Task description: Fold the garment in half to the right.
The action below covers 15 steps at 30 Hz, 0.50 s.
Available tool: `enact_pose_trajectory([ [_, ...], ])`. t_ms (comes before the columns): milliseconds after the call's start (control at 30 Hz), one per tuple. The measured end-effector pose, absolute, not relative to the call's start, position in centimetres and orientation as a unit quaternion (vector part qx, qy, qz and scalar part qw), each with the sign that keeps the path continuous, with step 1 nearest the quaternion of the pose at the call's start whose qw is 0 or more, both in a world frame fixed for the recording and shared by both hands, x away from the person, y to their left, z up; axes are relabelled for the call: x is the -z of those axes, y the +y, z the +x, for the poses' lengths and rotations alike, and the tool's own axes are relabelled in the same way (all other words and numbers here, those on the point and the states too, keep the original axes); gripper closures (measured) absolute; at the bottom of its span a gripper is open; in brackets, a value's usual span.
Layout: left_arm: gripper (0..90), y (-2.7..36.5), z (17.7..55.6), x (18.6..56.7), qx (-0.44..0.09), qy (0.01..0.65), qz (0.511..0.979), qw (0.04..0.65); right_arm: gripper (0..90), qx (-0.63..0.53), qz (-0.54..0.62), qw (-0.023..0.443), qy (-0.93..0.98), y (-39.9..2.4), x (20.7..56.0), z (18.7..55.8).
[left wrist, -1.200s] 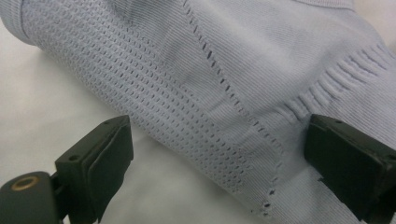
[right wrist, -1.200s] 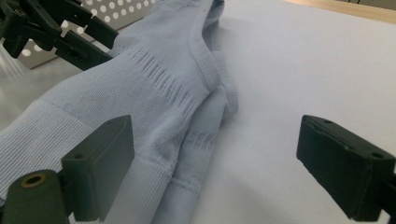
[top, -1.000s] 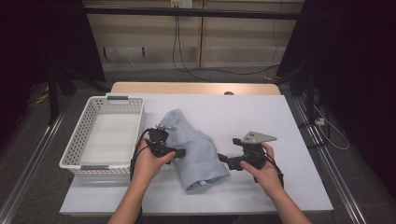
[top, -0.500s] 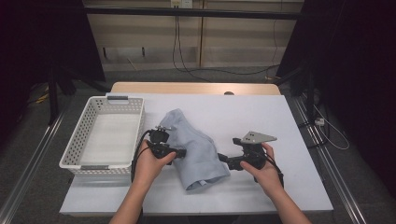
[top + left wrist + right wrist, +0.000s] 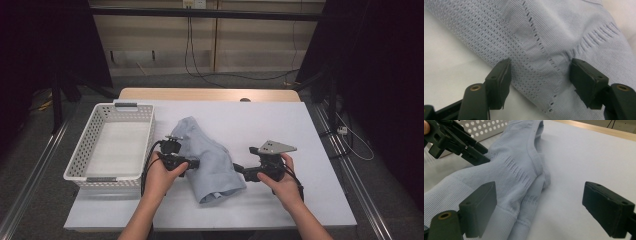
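A pale blue knitted garment (image 5: 207, 150) lies crumpled in the middle of the white table cover (image 5: 280, 125). My left gripper (image 5: 192, 163) rests on its left side, held level and pointing right. In the left gripper view its jaws (image 5: 540, 75) straddle a fold of the knit (image 5: 541, 45); they have just been closing, with the fabric between them and the pads still apart from it. My right gripper (image 5: 237, 170) points left at the garment's right edge. Its jaws (image 5: 539, 205) stand wide open over the ribbed hem (image 5: 519, 202) and bare table.
A white perforated basket (image 5: 80, 155) stands at the left of the table, close beside the left hand. The table's wooden far edge (image 5: 210, 94) lies beyond the cover. The left gripper (image 5: 474, 152) shows in the right gripper view's upper left.
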State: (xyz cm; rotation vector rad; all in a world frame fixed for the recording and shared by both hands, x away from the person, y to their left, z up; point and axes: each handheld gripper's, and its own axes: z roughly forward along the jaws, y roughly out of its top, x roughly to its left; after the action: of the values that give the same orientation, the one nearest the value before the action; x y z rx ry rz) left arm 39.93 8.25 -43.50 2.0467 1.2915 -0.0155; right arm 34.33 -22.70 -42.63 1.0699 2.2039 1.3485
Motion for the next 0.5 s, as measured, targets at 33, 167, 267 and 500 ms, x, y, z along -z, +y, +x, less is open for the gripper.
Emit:
enact_pose_trajectory([
  [33,34.4,8.26,39.91,43.54,0.007,0.502,0.79,0.352,11.8,-0.475,0.377,0.172,0.777,-22.69,42.64,34.33],
  [167,28.7,8.22,39.85,43.59,-0.005,0.508,0.79,0.344,11.8,-0.475,0.375,0.172,0.777,-22.65,42.64,34.32],
  [267,24.9,8.15,39.82,43.7,-0.007,0.512,0.788,0.342,11.8,-0.475,0.375,0.171,0.777,-22.65,42.64,34.33],
  [500,46.3,8.21,39.71,43.82,0.04,0.516,0.777,0.358,11.7,-0.474,0.374,0.171,0.779,-22.58,42.68,34.33],
])
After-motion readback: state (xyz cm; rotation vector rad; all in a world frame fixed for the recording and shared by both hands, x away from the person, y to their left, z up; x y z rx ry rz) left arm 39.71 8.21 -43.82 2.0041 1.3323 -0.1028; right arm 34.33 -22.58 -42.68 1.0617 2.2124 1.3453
